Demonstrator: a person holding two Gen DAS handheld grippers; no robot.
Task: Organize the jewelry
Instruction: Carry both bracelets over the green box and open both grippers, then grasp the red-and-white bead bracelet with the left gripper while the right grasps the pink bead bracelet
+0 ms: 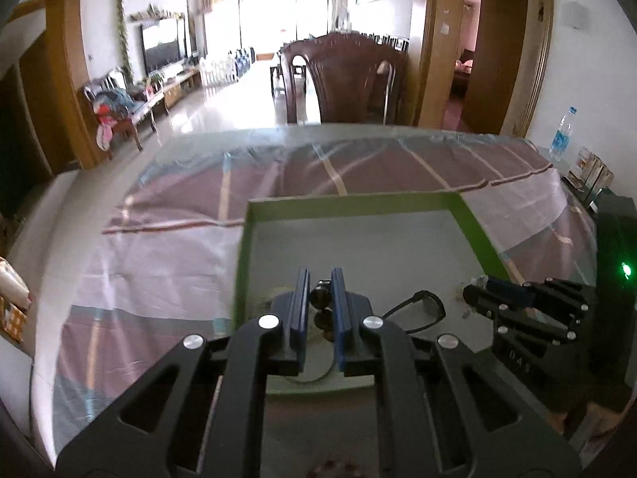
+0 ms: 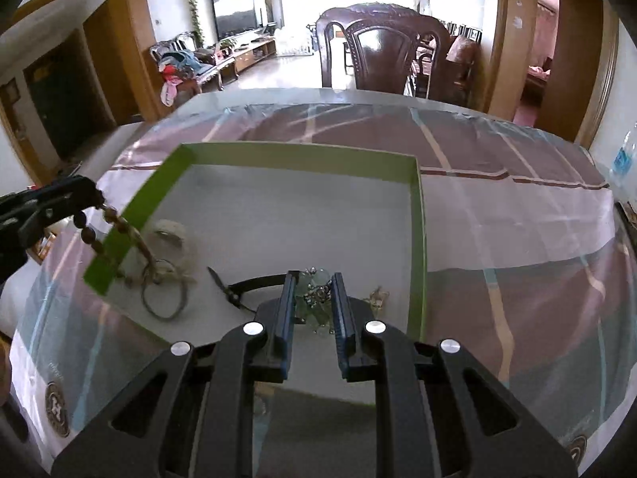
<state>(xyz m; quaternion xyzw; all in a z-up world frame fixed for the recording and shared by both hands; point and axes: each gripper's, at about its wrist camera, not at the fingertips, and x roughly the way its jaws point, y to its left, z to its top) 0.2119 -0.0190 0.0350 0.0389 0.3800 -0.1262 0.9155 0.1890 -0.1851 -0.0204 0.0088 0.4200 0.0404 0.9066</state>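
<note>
Your left tongs [image 1: 320, 298] are clamped on a dark bead bracelet [image 1: 321, 298]. The right wrist view shows its beads [image 2: 89, 234] trailing from those tongs [image 2: 95, 199] down across the near-left wall of the green-rimmed tray [image 2: 131, 215] to a loop lying on the tray floor.

Your right tongs [image 2: 312, 298] are clamped on a small silvery, pale-green jewelry piece [image 2: 316, 292]; too tangled to name it. It hangs over the near-right part of the tray.

Also in the tray: dark-framed glasses [image 1: 428, 306], a pale bangle [image 2: 171, 235], a thin ring-shaped loop [image 2: 165, 298], and a small gold-coloured piece [image 2: 376, 296] by the right wall.

Key relation: the bracelet's long axis runs from your left tongs, outside the tray's left wall, diagonally right and nearer into the tray. The left hand owns that strand; the right one is well apart from it. My read: lift the tail clear of the green wall before moving sideways, or it may snag the rim. Striped cloth surface [image 2: 517, 231] to the right of the tray is free.
</note>
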